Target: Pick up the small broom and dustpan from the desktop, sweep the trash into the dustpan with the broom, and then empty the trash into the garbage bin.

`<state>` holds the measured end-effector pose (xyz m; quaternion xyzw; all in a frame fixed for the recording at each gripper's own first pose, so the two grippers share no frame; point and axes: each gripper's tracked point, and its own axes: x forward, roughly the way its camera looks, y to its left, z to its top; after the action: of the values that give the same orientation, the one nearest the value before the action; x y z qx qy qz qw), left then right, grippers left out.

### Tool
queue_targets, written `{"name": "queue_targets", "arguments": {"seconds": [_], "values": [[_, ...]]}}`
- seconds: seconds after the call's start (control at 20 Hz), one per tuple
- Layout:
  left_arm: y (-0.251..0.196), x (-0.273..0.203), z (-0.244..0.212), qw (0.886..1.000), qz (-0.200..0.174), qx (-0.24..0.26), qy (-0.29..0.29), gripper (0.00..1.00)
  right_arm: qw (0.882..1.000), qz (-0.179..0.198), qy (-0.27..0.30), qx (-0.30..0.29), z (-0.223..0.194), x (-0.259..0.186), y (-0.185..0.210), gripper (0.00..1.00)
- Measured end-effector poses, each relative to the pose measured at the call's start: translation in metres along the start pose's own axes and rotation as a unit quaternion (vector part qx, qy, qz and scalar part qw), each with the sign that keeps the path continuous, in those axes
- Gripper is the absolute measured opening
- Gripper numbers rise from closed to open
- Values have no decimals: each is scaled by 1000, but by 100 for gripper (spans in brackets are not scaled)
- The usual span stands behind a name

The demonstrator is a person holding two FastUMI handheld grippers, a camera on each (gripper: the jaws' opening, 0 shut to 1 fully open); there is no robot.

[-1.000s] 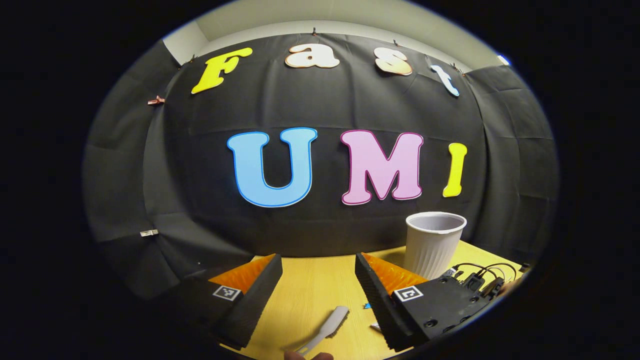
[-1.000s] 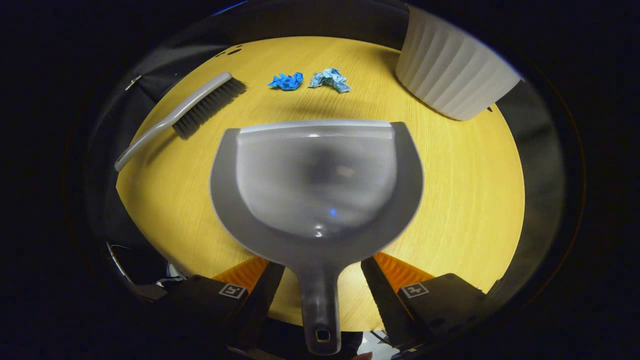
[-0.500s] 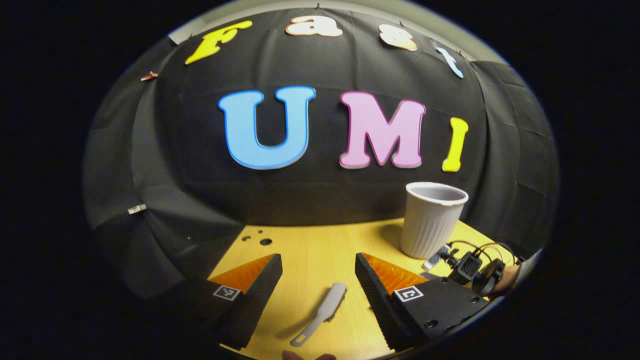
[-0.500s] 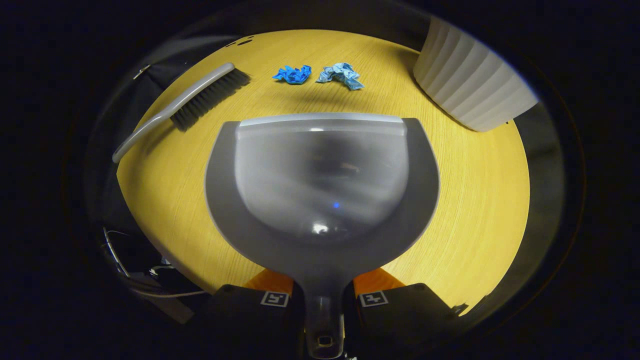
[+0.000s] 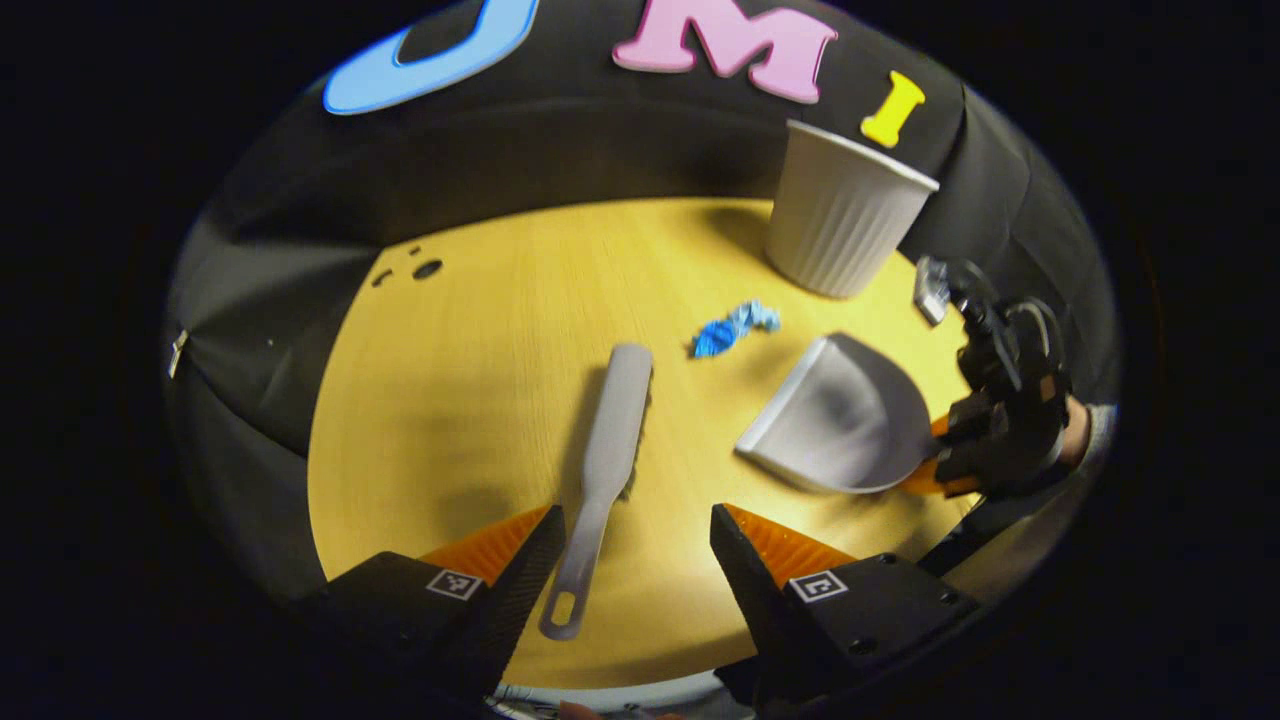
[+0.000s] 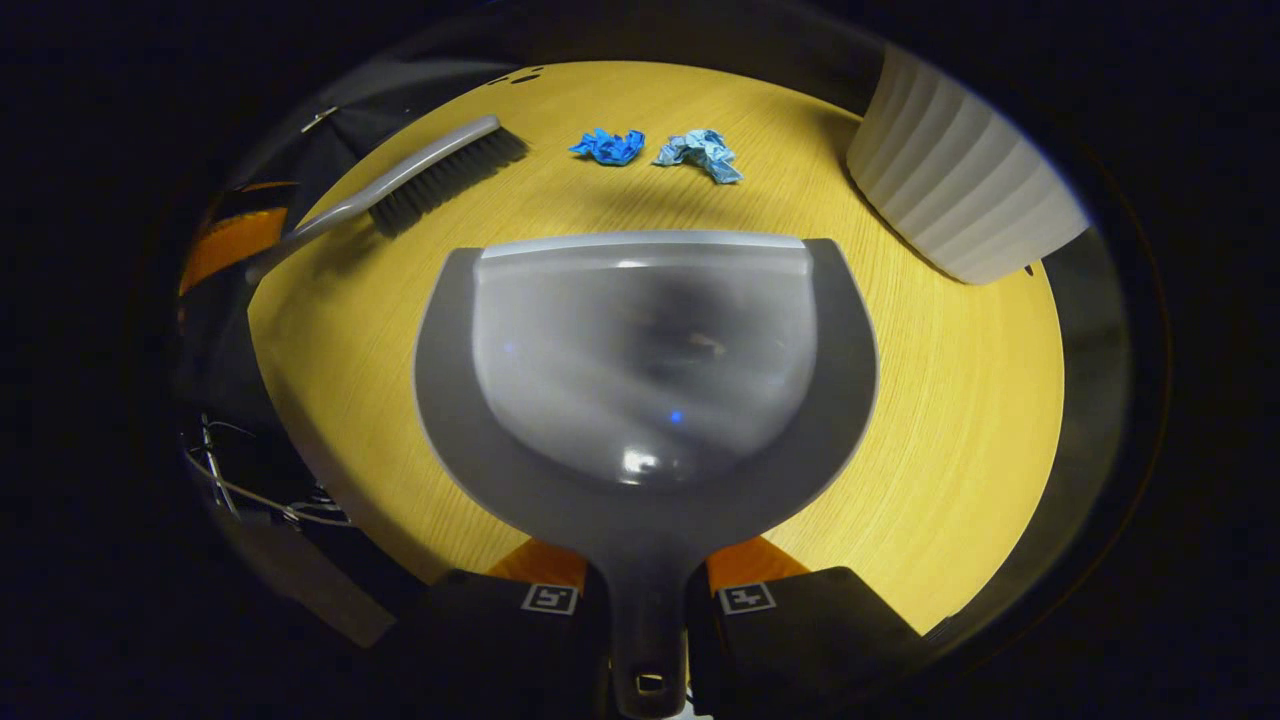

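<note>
Now: dustpan (image 6: 645, 370) flat on yellow desktop (image 6: 950, 420), handle clamped between both fingers of right gripper (image 6: 646, 600), mouth facing the trash. Two crumpled blue scraps (image 6: 610, 146) (image 6: 700, 153) lying side by side just past the pan's front lip, apart from it. Small broom (image 5: 605, 450) lying on the desktop left of the pan, bristles toward the far end, handle end (the one with the hang hole) sitting between the spread fingers of left gripper (image 5: 637, 545), nearer the left finger; contact impossible to tell. Left gripper wide open, holding nothing. White ribbed garbage bin (image 5: 845, 215) upright at the far right of the desktop, beyond the scraps. Right gripper and the hand holding it also visible in left gripper view, at the pan's handle.
</note>
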<state>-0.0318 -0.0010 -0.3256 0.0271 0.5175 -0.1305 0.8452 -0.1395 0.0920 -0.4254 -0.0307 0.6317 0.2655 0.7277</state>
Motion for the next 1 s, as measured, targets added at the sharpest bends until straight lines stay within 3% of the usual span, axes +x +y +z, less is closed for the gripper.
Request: {"name": "queue_targets", "arguments": {"seconds": [0.35,0.45,0.5,0.55,0.6,0.75,0.85,0.9,0.95,1.0], "values": [[20,54,-26,994,-15,5,112,89,1000,3,3,-2,-1,0,0,36],[27,64,-28,992,-9,3,127,82,1000,3,2,-3,-1,0,0,36],[27,68,-29,991,-9,3,132,73,1000,3,3,-3,-1,1,0,36],[28,71,-30,990,-11,3,138,74,1000,3,3,-3,-1,1,0,36],[27,74,-34,989,-15,2,148,61,1000,3,3,-3,-2,1,0,36],[33,81,-34,988,-3,21,156,48,1000,5,3,-4,-2,1,0,36],[34,80,-32,986,1,36,162,32,1000,6,2,-5,-2,1,-1,31],[35,80,-33,985,2,47,165,32,1000,6,3,-6,-2,1,-1,36],[34,82,-30,985,-2,59,163,27,1000,6,3,-7,-2,0,-1,36],[35,84,-27,985,-3,67,161,29,1000,7,2,-8,-4,0,-1,36]]}}
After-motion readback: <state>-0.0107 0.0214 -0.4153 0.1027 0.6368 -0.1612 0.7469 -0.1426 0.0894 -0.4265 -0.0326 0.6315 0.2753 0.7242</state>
